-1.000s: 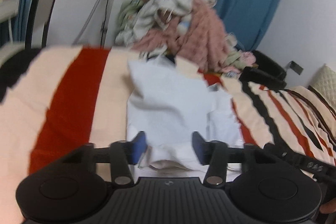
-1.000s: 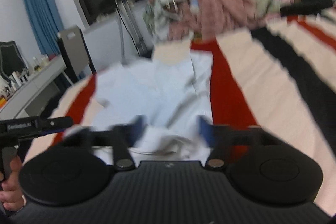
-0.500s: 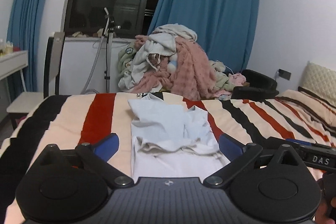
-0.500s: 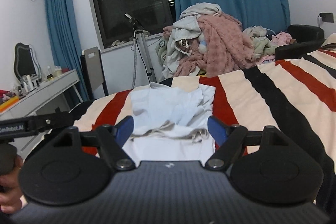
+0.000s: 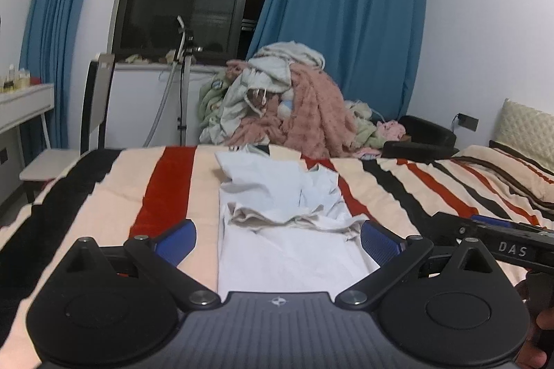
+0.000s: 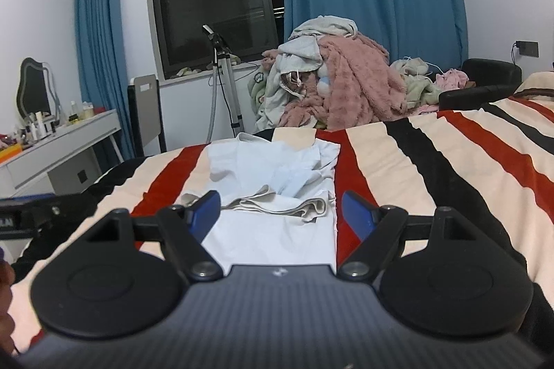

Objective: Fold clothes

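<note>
A pale blue-white shirt (image 5: 284,192) lies flat along the striped bed, its near part smooth and a crumpled folded edge across its middle. The right wrist view shows the same shirt (image 6: 277,168). My left gripper (image 5: 278,241) hovers over the shirt's near end, jaws wide open, blue pads (image 5: 176,241) apart from the cloth with nothing between them. My right gripper (image 6: 282,215) is open too, a little back from the folded edge and empty. Neither gripper touches the shirt.
A big pile of clothes (image 5: 287,106) rises beyond the bed's far edge. The striped blanket (image 5: 104,196) spreads left and right. A chair (image 5: 97,113), a tripod (image 5: 183,85) and a desk (image 6: 59,140) stand at the left, a black armchair (image 5: 426,137) at the right.
Both grippers have drawn back and up from the shirt, which now lies still on the bed. The left jaws have spread from half open to wide open.
</note>
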A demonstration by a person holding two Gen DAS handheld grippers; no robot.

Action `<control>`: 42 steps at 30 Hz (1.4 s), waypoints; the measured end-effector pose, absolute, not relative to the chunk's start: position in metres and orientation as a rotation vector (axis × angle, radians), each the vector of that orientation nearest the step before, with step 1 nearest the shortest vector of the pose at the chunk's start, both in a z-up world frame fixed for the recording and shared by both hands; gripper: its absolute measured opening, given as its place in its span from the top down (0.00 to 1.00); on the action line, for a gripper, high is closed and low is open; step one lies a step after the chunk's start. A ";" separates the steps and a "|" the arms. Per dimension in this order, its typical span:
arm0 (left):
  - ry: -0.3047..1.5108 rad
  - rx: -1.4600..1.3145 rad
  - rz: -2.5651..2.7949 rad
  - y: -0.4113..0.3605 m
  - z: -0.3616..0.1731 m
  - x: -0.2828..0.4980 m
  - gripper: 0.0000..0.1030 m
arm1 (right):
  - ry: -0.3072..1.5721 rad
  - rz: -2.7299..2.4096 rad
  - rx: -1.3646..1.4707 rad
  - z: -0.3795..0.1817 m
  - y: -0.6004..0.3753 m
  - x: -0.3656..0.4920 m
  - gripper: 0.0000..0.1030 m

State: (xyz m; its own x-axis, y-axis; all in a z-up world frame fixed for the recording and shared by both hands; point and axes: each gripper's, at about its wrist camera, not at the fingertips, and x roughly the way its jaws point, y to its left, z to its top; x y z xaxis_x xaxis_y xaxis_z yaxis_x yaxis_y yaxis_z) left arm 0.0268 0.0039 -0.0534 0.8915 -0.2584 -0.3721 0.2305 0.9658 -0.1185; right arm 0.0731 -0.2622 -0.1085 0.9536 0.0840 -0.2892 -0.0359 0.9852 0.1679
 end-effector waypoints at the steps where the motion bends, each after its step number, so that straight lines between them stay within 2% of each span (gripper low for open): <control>1: 0.403 -0.072 -0.250 0.004 -0.055 0.028 0.01 | 0.300 0.055 0.163 -0.109 -0.263 0.073 0.23; 18: 0.564 -0.142 -0.248 0.000 -0.081 0.058 0.01 | 0.345 -0.002 0.202 -0.119 -0.272 0.082 0.23; 23: 0.752 -0.260 -0.266 0.000 -0.113 0.082 0.01 | 0.375 -0.023 0.261 -0.127 -0.280 0.085 0.23; 29: 1.011 -0.596 -0.200 0.026 -0.176 0.131 0.10 | 0.571 0.072 0.662 -0.168 -0.308 0.104 0.23; 34: 0.984 -0.806 -0.179 0.048 -0.195 0.145 0.10 | 0.746 0.228 1.014 -0.221 -0.306 0.122 0.41; 37: 0.962 -0.831 -0.187 0.047 -0.200 0.151 0.17 | 0.803 0.277 1.121 -0.245 -0.289 0.133 0.48; 38: 0.954 -0.828 -0.180 0.046 -0.201 0.154 0.23 | 0.807 0.280 1.149 -0.251 -0.286 0.137 0.49; 40: 0.931 -0.816 -0.163 0.044 -0.204 0.161 0.35 | 0.783 0.252 1.174 -0.259 -0.284 0.143 0.60; 42: 0.909 -0.803 -0.148 0.045 -0.204 0.169 0.58 | 0.745 0.207 1.187 -0.263 -0.286 0.148 0.69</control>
